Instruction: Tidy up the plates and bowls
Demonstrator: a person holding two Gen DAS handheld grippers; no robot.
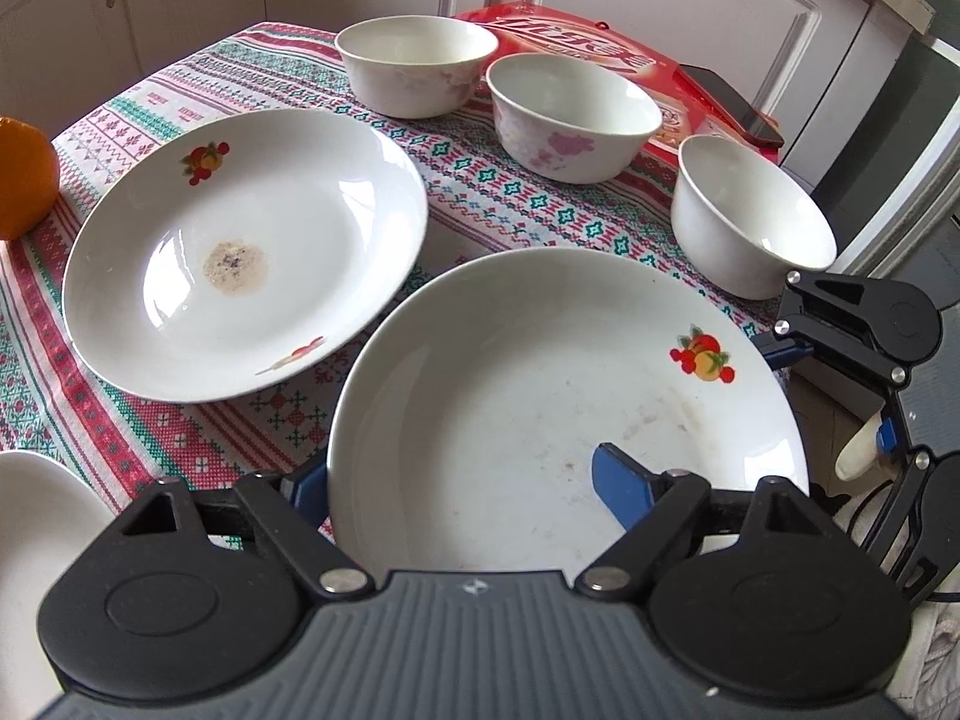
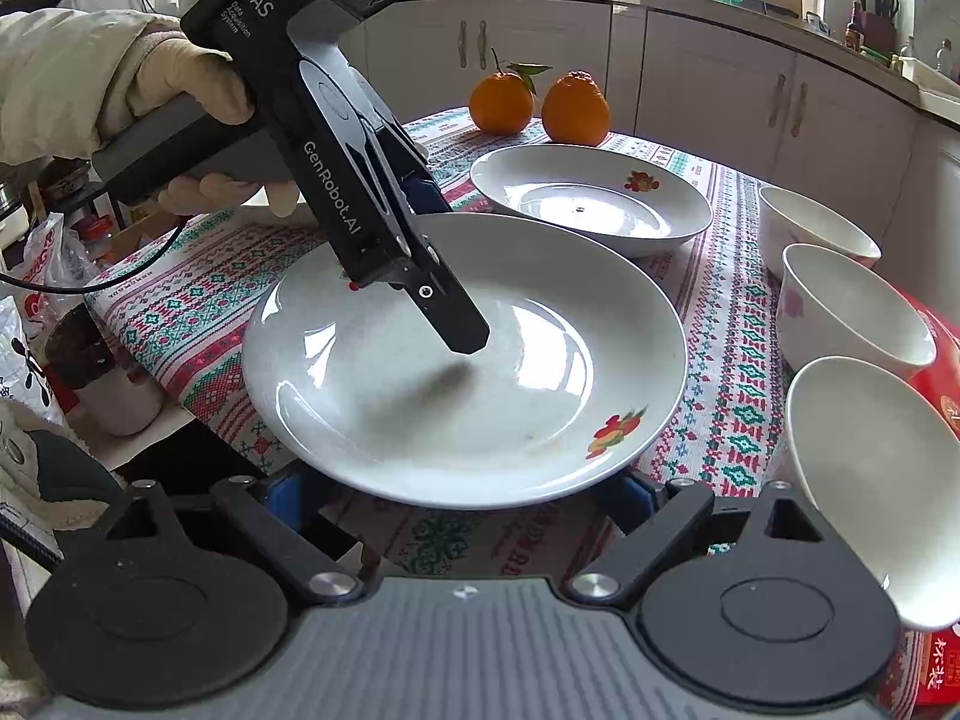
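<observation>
A white fruit-print plate sits at the near table edge. My left gripper straddles its rim: one blue finger lies inside the plate, the other is under the rim at the left. In the right wrist view the left gripper reaches down into the plate. My right gripper is open with both fingers below the plate's near rim; it shows at the right in the left wrist view. A second plate lies beyond. Three white bowls stand at the back right.
Two oranges sit at the table's far end. A red box with a phone on it lies behind the bowls. Another white dish is at the near left. Cabinets surround the patterned tablecloth.
</observation>
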